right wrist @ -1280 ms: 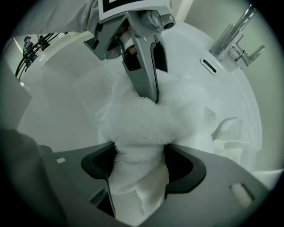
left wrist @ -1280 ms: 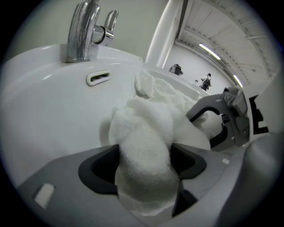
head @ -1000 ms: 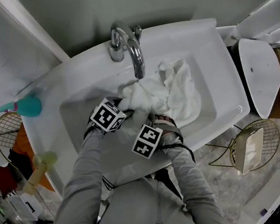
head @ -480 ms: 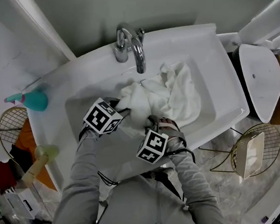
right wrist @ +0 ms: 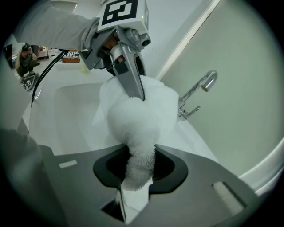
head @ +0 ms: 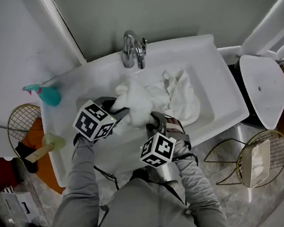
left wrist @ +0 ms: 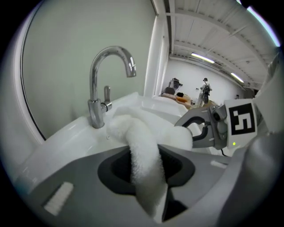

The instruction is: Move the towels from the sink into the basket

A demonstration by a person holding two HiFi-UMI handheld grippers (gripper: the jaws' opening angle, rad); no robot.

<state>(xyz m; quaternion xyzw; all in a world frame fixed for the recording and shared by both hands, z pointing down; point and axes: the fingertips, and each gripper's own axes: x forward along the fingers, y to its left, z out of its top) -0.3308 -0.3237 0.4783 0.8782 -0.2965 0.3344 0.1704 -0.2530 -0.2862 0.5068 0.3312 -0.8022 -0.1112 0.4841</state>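
Observation:
A white towel [head: 132, 106] hangs bunched above the front of the white sink [head: 222, 88], gripped from both sides. My left gripper [head: 116, 109] is shut on its left end, and the cloth runs between the jaws [left wrist: 145, 174]. My right gripper [head: 152, 121] is shut on the other end, with a twist of towel pinched between its jaws [right wrist: 137, 175]. Each gripper shows in the other's view: the right gripper [left wrist: 200, 128] and the left gripper [right wrist: 129, 77]. A second white towel [head: 183, 97] lies crumpled in the basin at the right. A gold wire basket [head: 274, 143] stands on the floor at the right.
The chrome faucet [head: 133, 50] rises at the back of the sink. A teal spray bottle [head: 47, 95] and a yellow-green bottle [head: 46, 144] are at the left, beside another wire basket [head: 19, 121]. A white toilet [head: 262, 87] stands right of the sink. A pale block lies in the right basket.
Both grippers have shut on the towel's near folds and raised that bunch up out of the basin. The rest of the cloth stays in the sink.

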